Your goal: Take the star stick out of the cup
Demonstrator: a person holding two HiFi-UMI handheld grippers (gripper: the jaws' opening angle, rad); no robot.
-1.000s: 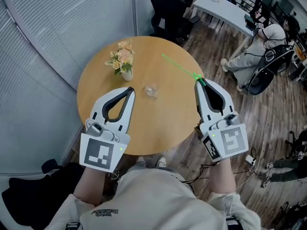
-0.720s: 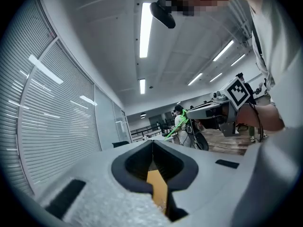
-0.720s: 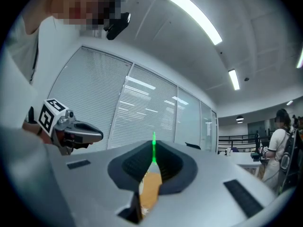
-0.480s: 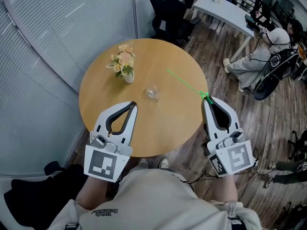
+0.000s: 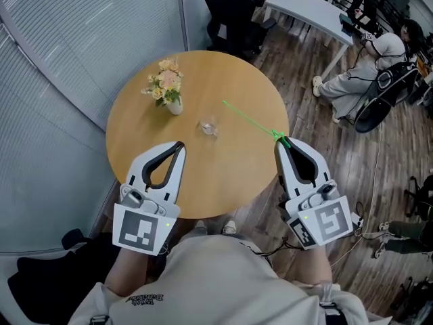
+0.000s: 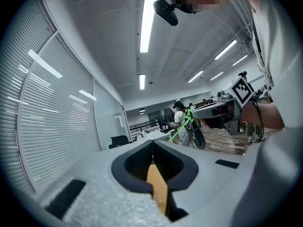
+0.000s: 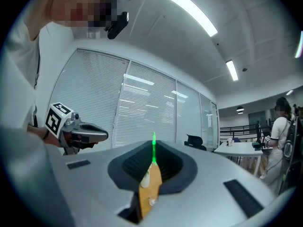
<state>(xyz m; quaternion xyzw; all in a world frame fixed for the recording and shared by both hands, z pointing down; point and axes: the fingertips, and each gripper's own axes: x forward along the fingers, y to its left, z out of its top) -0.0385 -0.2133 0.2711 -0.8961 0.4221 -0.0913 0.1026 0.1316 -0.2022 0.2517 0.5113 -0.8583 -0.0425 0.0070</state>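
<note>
A thin green star stick (image 5: pixel 250 120) slants over the right side of the round wooden table (image 5: pixel 237 175), outside the small clear cup (image 5: pixel 209 126) and to its right. My right gripper (image 5: pixel 278 141) is shut on the stick's near end by the table's right edge; the right gripper view shows the stick (image 7: pixel 154 152) rising between the closed jaws. My left gripper (image 5: pixel 180 143) hovers over the table's near left part, shut and empty, nearer to me than the cup. In the left gripper view its jaws (image 6: pixel 153 142) meet, with the stick (image 6: pixel 181 127) beyond.
A small vase of flowers (image 5: pixel 166 90) stands at the table's back left. Slatted blinds (image 5: pixel 61 66) run along the left. Black office chairs (image 5: pixel 233 12), a white desk (image 5: pixel 308 9) and a seated person (image 5: pixel 369 66) are behind and to the right. Cables (image 5: pixel 365 229) lie on the wood floor.
Both grippers have drawn back toward me, away from the cup. The right one carried the green stick along, still clamped.
</note>
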